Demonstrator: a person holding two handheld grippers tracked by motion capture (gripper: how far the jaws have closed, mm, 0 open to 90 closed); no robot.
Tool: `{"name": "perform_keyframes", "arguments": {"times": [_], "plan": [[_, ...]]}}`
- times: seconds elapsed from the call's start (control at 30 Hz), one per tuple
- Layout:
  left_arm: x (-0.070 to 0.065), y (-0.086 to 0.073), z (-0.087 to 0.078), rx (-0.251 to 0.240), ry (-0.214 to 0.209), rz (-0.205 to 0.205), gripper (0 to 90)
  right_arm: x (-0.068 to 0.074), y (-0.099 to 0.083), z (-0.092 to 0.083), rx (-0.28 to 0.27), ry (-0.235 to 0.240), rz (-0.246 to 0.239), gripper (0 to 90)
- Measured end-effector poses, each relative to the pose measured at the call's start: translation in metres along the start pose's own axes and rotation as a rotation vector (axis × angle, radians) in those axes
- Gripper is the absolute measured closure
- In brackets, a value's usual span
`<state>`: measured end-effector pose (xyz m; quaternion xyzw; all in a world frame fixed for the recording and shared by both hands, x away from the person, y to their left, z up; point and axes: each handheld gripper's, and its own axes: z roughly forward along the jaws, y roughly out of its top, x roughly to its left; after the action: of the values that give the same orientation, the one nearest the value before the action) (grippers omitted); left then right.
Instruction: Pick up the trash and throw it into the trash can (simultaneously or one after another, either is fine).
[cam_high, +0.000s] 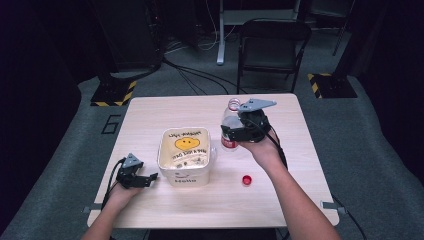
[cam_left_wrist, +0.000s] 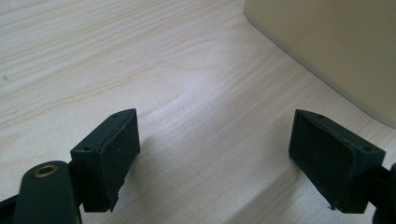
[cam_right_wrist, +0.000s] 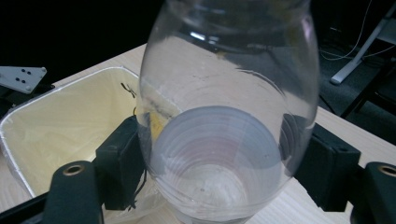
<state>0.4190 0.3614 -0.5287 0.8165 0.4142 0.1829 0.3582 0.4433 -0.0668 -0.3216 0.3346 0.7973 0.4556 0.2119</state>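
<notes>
Tool on the right (cam_high: 235, 134) is clamped on the clear bottle (cam_high: 230, 125), uncapped, held upright above the surface (cam_high: 280, 115) just beside the cream bin (cam_high: 184, 156). It looks like the carry step; next the bottle needs tipping or lowering over the bin's mouth. Left tool (cam_high: 150, 177) rests apart and empty near the bin. A red cap (cam_high: 246, 180) lies on the surface.

Between our grippers the cream tub (cam_high: 183, 159) blocks the table's (cam_high: 150, 112) middle. A red cap (cam_high: 246, 179) lies right of it; we see bare wood behind and along the near edge.
</notes>
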Motion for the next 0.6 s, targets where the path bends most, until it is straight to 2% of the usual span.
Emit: {"name": "perform_keyframes", "arguments": {"times": [0.6], "plan": [[0.000,0.000,0.000,0.000,0.000,0.000,16.2,0.001,0.028,-0.016,-0.034,0.003,-0.007,24.9]]}}
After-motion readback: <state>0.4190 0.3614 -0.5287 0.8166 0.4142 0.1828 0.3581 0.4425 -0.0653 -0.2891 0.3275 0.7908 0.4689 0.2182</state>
